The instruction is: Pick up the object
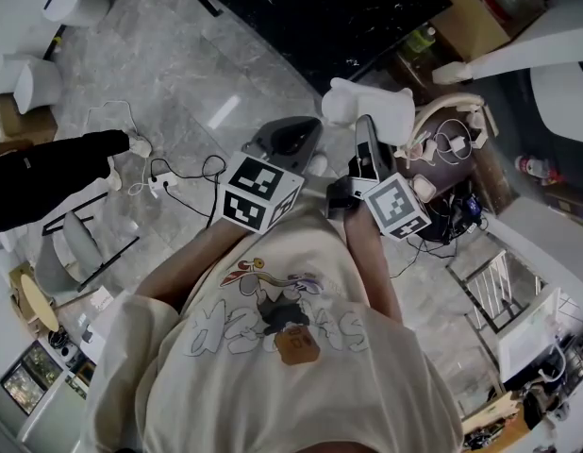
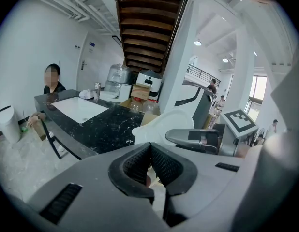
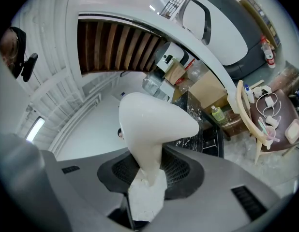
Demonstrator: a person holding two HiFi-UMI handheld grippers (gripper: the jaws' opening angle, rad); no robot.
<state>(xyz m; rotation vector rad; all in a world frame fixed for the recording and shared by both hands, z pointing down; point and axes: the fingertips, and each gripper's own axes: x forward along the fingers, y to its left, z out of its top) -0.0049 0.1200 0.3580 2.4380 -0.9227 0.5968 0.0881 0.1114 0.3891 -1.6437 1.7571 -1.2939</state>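
In the head view the person stands over a grey marble floor (image 1: 178, 74) with both grippers held out from the chest toward twelve o'clock. The right gripper (image 1: 365, 142), at about one o'clock of the picture's middle, carries the white object (image 1: 369, 108) above the floor and clear of everything. By my reading the lift is done and the piece is simply being held up. The left gripper (image 1: 290, 138) hangs just beside it at nine o'clock, near the object but not touching it, and looks like a spare hand rather than one sharing the load. The black bench (image 1: 320, 12) lies further out at twelve o'clock. In the left gripper view the fingers (image 2: 135, 166) are pressed together at their tips with nothing pinched between them, which fits an idle hand. The object and the other gripper's marker cube (image 2: 239, 122) show at three o'clock, and a seated person (image 2: 52, 83) is behind the bench at nine o'clock. In the right gripper view the fingers (image 3: 181, 170) are pinching the object's narrow lower end, and its rounded bulk rises toward twelve o'clock and leans to two. Gripping the slim stem probably suits the pads better than the broad, smooth bulb would. A pale crumpled bit (image 3: 147, 199) sits under the stem at six o'clock; I cannot tell whether it belongs to the object.
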